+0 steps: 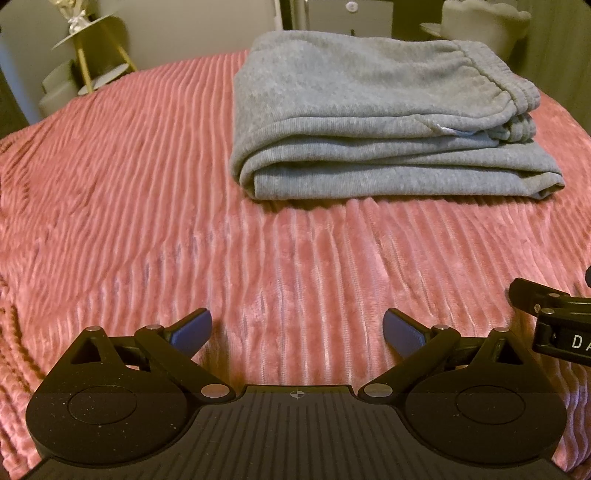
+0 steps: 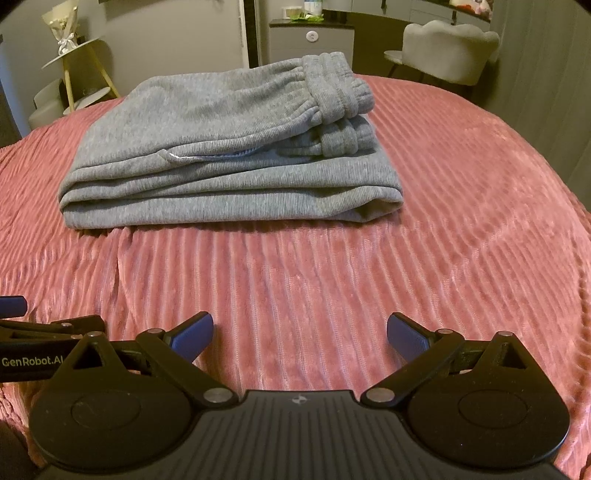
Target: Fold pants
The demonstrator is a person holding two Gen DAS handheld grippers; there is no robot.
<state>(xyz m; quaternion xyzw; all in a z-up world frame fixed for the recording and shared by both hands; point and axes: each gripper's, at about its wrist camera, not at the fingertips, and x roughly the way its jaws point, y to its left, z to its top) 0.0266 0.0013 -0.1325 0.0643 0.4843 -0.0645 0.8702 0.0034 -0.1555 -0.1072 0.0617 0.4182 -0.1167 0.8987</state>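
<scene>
The pants (image 2: 225, 147) are lying folded in a neat stack on the far part of the pink bedspread (image 2: 369, 277). Both the left gripper (image 1: 297, 332) and right gripper (image 2: 300, 334) are hovering near, jaws apart, gripping nothing; probably only squaring the loose waistband edge remains, pressing gently.

grey pants (image 1: 362, 110), pink ribbed bedspread (image 1: 147, 221)

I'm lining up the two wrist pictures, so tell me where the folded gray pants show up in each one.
Left wrist: the gray pants lie upper right of center on the pink bedspread, waistband toward the right.
Right wrist: the gray pants lie upper left of center, waistband up and right.
Shared landmark: the pale scalloped chair behind the bed, upper right in both views.
</scene>
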